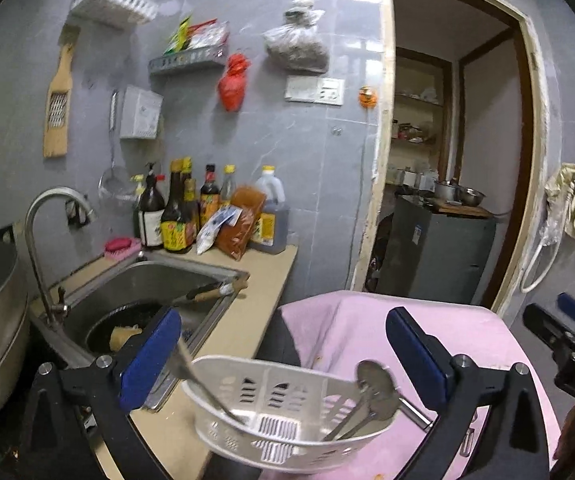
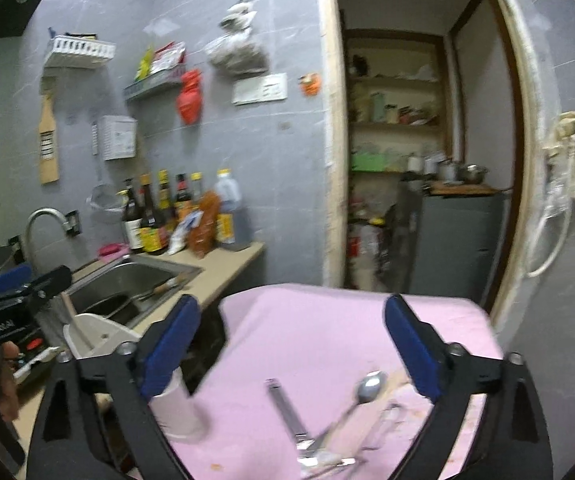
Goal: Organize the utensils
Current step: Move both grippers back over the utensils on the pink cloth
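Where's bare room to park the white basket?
The far half of the pink cloth, toward the doorway, is bare. So is the beige counter between the sink and the cloth. The near cloth holds a spoon and other utensils; the bottles crowd the counter's back.

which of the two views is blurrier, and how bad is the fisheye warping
Right wrist view: smeared by motion, spoon and paper cup on the pink cloth soft. Left wrist view: sharper, white basket mostly crisp. Both: heavy fisheye, door frame bows, corners go black.
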